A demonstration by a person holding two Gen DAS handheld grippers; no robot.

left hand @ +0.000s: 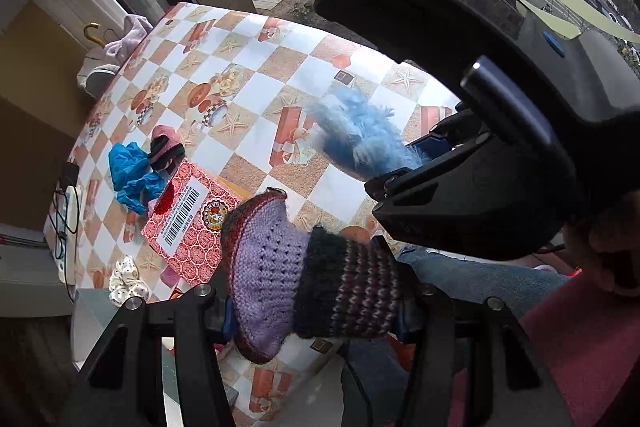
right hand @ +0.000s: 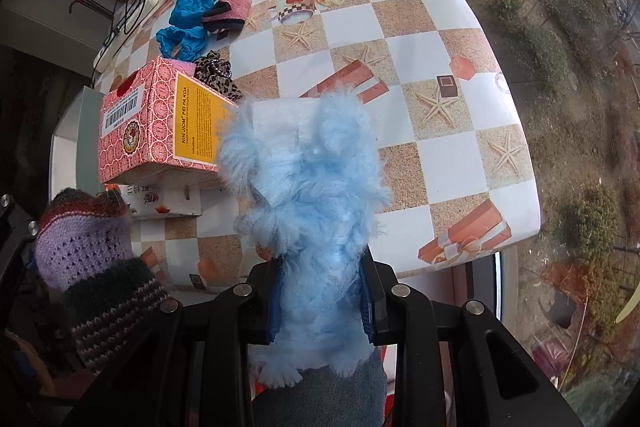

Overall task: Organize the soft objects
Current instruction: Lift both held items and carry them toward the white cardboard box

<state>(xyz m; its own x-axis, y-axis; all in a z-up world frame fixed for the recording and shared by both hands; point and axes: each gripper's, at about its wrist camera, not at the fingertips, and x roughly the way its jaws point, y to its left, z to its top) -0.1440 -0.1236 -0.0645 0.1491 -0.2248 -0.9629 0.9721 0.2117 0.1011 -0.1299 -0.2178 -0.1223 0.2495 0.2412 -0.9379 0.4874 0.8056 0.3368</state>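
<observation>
On the yellow side panel of the red patterned box (right hand: 160,123), the words "NIN JIOM PEI PA KOA" are printed; the finer print beneath cannot be read. A white barcode label and a round emblem are carried on the box's red face. The box is stood on a white carton (right hand: 168,201) bearing red characters too blurred to read.

A knitted item (left hand: 308,279) in lilac, maroon and dark stripes is clamped between the fingers of the left gripper (left hand: 316,311). Its long axis is directed forward, away from the camera and toward the box, with the dark striped cuff lying at the fingers and the lilac end furthest out. It is held above the near edge of the table (right hand: 440,39).

A fluffy light-blue piece (right hand: 308,203) is pinched between the blue pads (right hand: 366,303) of the right gripper (right hand: 320,303). Its long axis is directed forward along the fingers, over the checked tablecloth, and part of the box's yellow panel is hidden by it.

Behind the box, a leopard-print scrunchie (right hand: 218,75), crumpled blue gloves (right hand: 186,23) and a pink and black knitted band (right hand: 230,9) are seen lying close together. A white dotted scrunchie (left hand: 128,281) is seen at the table's edge, near the box. A power strip (left hand: 68,223) with cables is seen beyond the table's far side.
</observation>
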